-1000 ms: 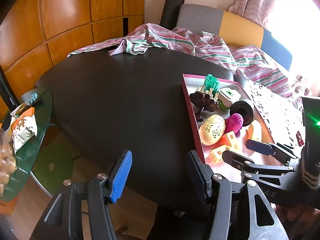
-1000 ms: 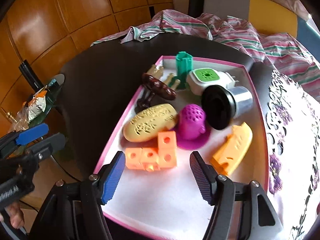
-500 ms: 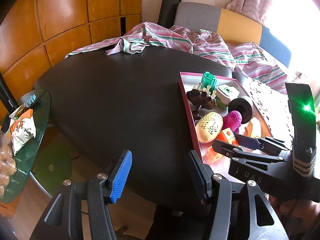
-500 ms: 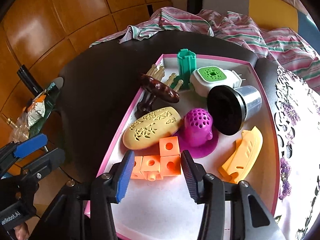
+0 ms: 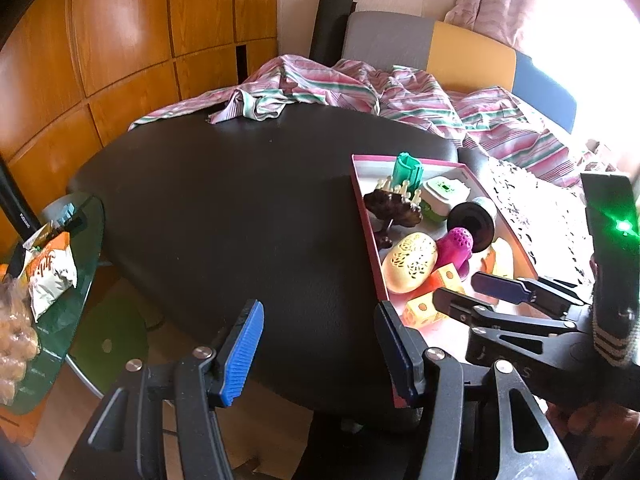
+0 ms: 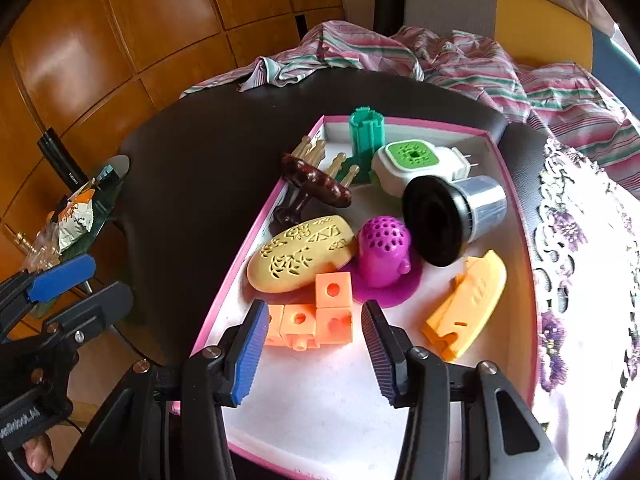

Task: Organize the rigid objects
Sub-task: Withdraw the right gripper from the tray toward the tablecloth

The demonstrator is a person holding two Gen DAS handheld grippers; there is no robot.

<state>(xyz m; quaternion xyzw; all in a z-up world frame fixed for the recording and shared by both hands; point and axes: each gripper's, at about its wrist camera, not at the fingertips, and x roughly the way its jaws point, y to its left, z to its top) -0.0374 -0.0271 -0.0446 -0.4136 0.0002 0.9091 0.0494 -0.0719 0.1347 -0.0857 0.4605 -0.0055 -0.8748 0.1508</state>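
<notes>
A pink-rimmed tray (image 6: pixel 516 216) on the black table (image 5: pixel 240 208) holds several toys: orange linked cubes (image 6: pixel 316 316), a cream oval case (image 6: pixel 300 254), a purple perforated dome (image 6: pixel 384 256), a black-capped jar (image 6: pixel 452 216), an orange wedge (image 6: pixel 468 304), a green-white plug device (image 6: pixel 416 164), a green tower (image 6: pixel 366 132) and a brown peg stand (image 6: pixel 316 186). My right gripper (image 6: pixel 314 350) is open, its jaws on either side of the orange cubes, apart from them. My left gripper (image 5: pixel 320 344) is open and empty over the table's near edge, left of the tray (image 5: pixel 368 224).
A striped cloth (image 5: pixel 360 92) lies across the table's far side. A lace mat (image 6: pixel 580 240) lies right of the tray. A glass side table (image 5: pixel 52 280) with snack bags stands at the left. Wooden panels line the wall behind.
My right gripper has moved forward over the tray and its jaws now flank the orange cubes. The left gripper has stayed almost still.
</notes>
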